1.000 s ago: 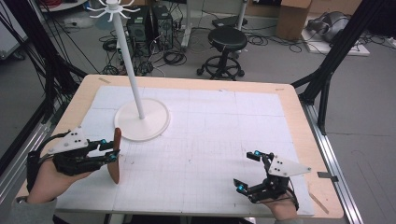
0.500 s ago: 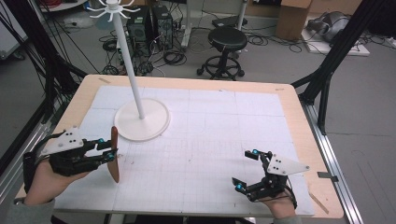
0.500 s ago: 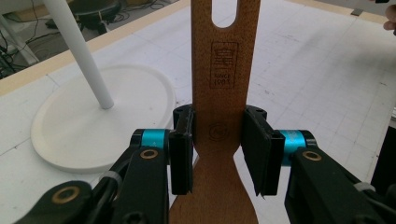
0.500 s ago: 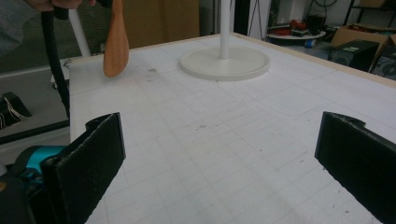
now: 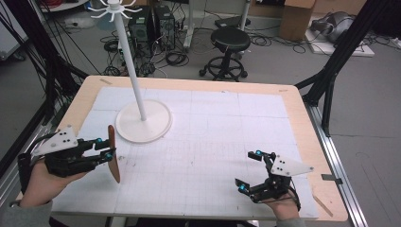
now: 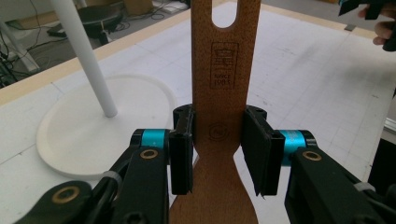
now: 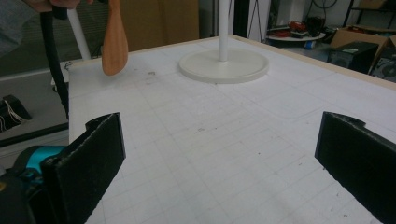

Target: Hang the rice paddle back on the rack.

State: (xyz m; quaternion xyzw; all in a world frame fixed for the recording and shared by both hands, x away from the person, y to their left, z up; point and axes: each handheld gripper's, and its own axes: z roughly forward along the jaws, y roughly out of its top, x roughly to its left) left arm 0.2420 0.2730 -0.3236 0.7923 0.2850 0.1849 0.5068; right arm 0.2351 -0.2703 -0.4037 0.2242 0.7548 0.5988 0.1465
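A: How is the flat brown wooden spatula (image 5: 113, 153) held?

B: It is pinched at its neck by the left gripper (image 5: 108, 148), blade down, slotted handle end up; its long axis is kept near upright above the white mat (image 5: 227, 123).

A: And the hooks?

B: The tall white hook stand (image 5: 134, 78) is seen just beyond it; the right gripper (image 5: 249, 171) is spread, nothing between its jaws, well apart.

White stand (image 5: 142, 124) on gridded mat (image 5: 213, 142), black stool (image 5: 229, 40) behind table (image 5: 302, 118)
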